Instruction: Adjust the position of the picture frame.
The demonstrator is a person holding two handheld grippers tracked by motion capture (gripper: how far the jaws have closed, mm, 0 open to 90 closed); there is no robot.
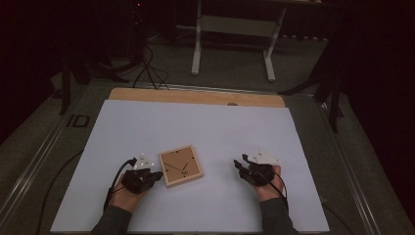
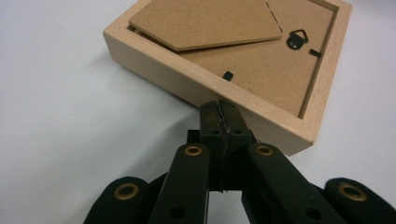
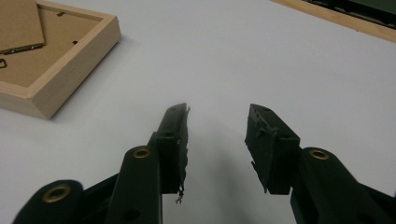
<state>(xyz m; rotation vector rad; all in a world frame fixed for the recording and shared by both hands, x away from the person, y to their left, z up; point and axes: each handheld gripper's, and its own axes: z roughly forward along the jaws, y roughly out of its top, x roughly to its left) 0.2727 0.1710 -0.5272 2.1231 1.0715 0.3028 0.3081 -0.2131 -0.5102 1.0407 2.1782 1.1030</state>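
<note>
A square wooden picture frame [image 1: 181,165] lies face down on the white sheet, its brown backing board [image 2: 261,65] and a black hanger up. My left gripper [image 1: 157,175] sits just left of it, shut with nothing between its jaws, its tips [image 2: 223,112] close against the frame's near wooden edge [image 2: 233,100]; I cannot tell whether they touch. My right gripper [image 1: 239,164] rests further right on the sheet, open and empty [image 3: 217,123], with the frame [image 3: 51,60] off to its left.
The white sheet [image 1: 205,127] covers a wooden table whose far edge [image 1: 195,96] shows as a light strip. Beyond it stand a white table stand [image 1: 232,39] and dark cables on the floor. Cables trail from both grippers.
</note>
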